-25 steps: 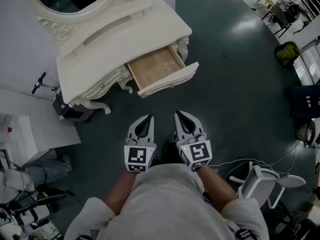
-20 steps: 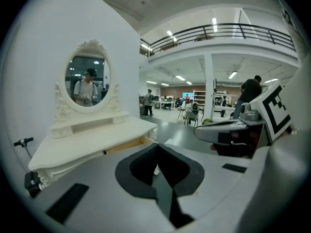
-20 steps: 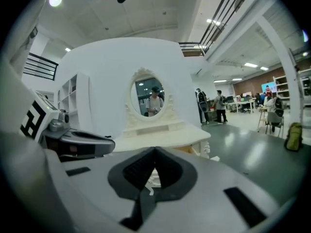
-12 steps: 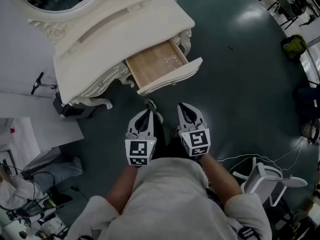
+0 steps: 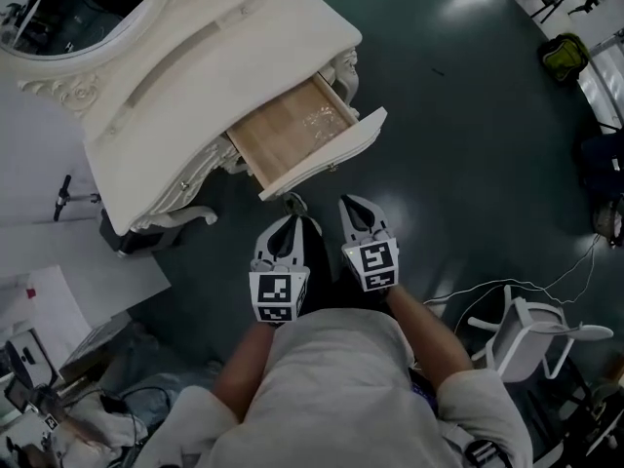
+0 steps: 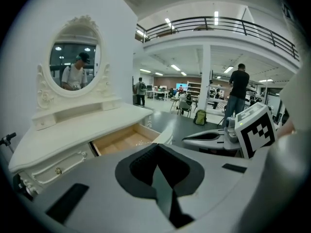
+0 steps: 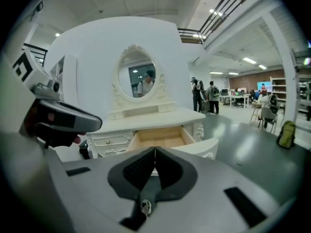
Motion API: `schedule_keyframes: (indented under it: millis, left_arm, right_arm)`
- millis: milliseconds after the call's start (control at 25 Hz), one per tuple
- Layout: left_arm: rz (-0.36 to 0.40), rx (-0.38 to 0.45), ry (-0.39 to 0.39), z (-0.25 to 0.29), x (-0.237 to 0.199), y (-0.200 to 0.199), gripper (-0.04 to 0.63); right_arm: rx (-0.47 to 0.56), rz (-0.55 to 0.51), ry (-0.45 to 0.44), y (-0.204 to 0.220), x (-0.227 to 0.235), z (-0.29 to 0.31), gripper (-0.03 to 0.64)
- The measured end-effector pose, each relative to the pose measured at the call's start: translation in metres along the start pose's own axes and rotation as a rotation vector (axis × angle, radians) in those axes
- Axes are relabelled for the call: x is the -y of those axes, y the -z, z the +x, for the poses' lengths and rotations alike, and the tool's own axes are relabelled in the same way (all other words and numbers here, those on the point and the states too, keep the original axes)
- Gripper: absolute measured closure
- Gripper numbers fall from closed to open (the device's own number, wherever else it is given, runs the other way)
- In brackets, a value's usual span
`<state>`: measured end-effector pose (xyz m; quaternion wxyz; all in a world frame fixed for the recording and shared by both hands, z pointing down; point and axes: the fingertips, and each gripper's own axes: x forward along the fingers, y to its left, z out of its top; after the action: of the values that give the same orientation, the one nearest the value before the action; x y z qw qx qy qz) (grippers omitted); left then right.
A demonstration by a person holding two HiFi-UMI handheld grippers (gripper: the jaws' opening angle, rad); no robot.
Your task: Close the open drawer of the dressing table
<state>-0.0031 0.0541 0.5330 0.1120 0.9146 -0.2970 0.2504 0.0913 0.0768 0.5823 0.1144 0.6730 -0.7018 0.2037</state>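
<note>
As both tools hang side by side above the dark floor (image 5: pixel 468 144), a person in a pale shirt (image 5: pixel 331 388) stands just short of the white dressing table (image 5: pixel 195 76). Nearest the camera, the left gripper (image 5: pixel 290 224) and the right gripper (image 5: pixel 357 208) sit close together, each topped by its marker cube. Both are clenched, jaws tip to tip with nothing between them, and neither touches the furniture. A white chair (image 5: pixel 531 334) stands near at the right, with cables (image 5: pixel 487 291) trailing on the floor beside it. Just beyond the gripper tips, the drawer (image 5: pixel 292 130) stands pulled out from the table's right end, its pale wooden inside showing and its curved white front toward the person. Farther back, the table's carved top carries an oval mirror (image 5: pixel 58 27) in an ornate frame. At far right, a green backpack (image 5: pixel 564 55) lies on the floor.
</note>
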Motion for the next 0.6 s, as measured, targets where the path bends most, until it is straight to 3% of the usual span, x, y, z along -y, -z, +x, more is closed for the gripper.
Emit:
schedule_keyframes:
  millis: [600]
  left_arm:
    - [0.029,-0.098,0.008,0.043,-0.044,0.018,0.588]
  right_arm:
    - [-0.136,0.086,0.091,0.055,0.026,0.075,0.598]
